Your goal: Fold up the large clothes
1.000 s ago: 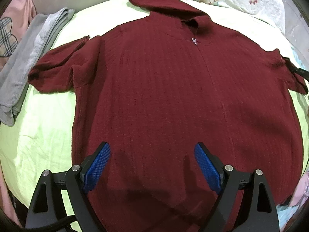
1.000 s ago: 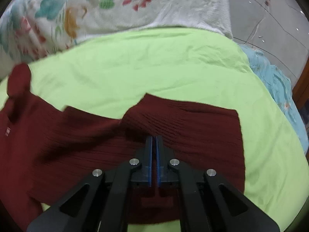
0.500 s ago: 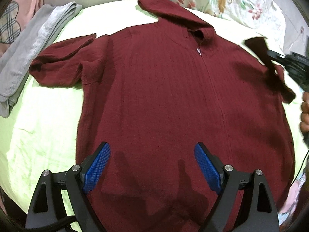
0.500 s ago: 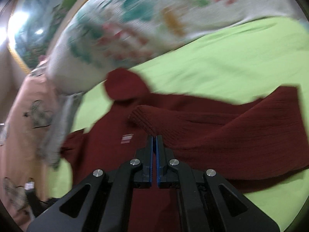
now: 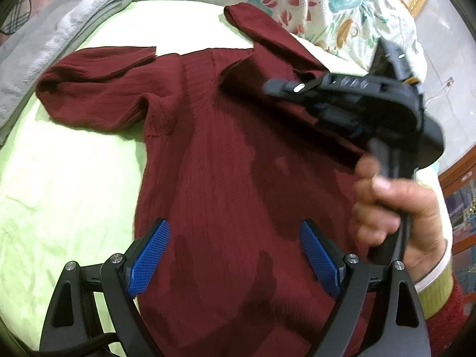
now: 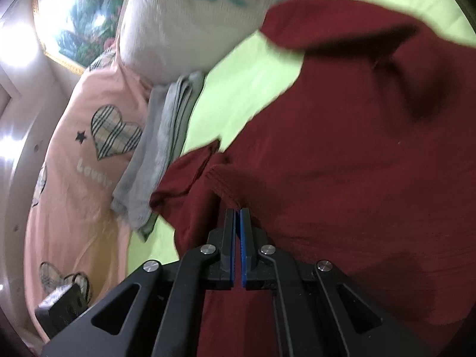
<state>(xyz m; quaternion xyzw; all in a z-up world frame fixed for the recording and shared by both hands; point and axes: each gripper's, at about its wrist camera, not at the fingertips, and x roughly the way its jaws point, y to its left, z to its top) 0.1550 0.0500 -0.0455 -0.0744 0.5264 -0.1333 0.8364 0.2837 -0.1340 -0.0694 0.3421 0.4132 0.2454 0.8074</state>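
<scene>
- The maroon hooded sweater (image 5: pixel 226 160) lies front up on the lime-green bedsheet (image 5: pixel 59 184), hood (image 5: pixel 261 26) toward the floral pillow (image 5: pixel 333 9), its left sleeve (image 5: pixel 92 89) already doubled back on itself beside the body.
- My right gripper (image 6: pixel 238 220) has its fingers pinched together on the cuff (image 6: pixel 220 184) of the right sleeve, and I am carrying that sleeve across the chest; in the left wrist view the same tool (image 5: pixel 351 101) hangs above the torso with my right hand (image 5: pixel 398 211) on its handle.
- My left gripper (image 5: pixel 235 255) hovers over the lower body of the sweater, pads (image 5: pixel 148 253) spread wide, gripping nothing.
- To do this step well, I judge I should keep the cuff low and lay it flat across the chest, so the fold line runs straight down from the shoulder rather than slanting.
- The knit looks thick and floppy; I expect it to bunch if I drop it from height, so I would set it down before letting go.
- The left tool could press the hem to stop the body from dragging sideways.
- The folded grey cloth (image 5: pixel 50 35) and pink heart-print bedding (image 6: pixel 83 154) sit at the sheet's edge, well apart from the fold.
</scene>
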